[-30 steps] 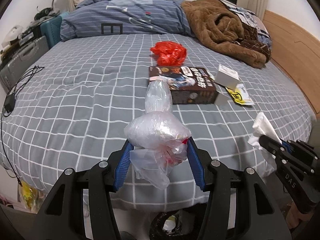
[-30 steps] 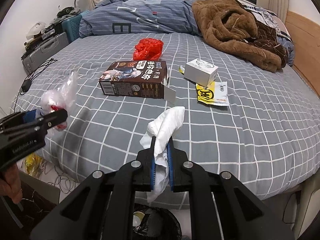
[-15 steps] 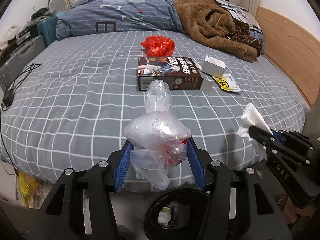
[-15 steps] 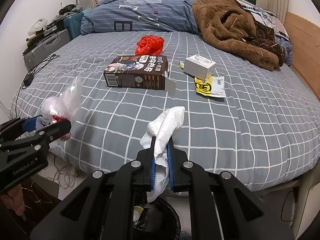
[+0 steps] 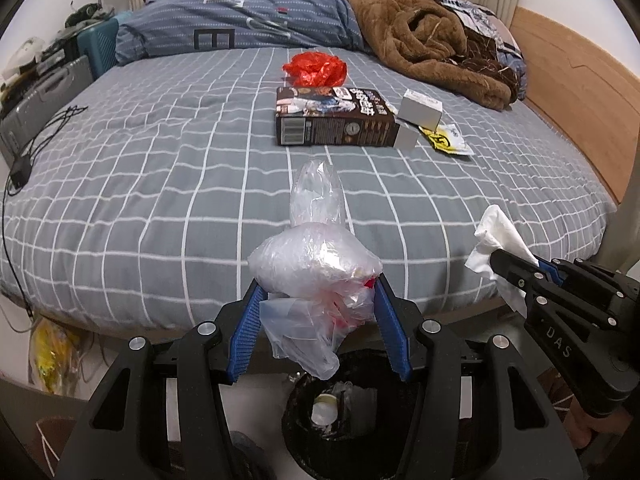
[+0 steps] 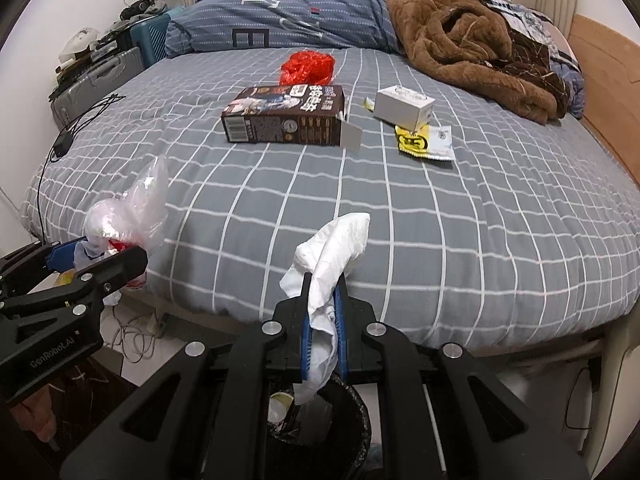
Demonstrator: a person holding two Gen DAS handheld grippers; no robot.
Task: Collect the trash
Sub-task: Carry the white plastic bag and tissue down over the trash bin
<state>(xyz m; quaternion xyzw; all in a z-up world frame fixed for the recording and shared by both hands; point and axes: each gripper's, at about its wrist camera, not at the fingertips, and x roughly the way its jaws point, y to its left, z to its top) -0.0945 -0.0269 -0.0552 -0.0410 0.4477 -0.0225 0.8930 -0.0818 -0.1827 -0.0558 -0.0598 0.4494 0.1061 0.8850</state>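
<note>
left gripper (image 5: 316,308) clamped on a crumpled clear plastic bag (image 5: 316,276), right gripper (image 6: 322,316) pinched shut on a soft white tissue wad (image 6: 332,256), both above the round black bin (image 5: 340,412) at the bed's foot; light, limp, best gripped mid-bunch.
</note>
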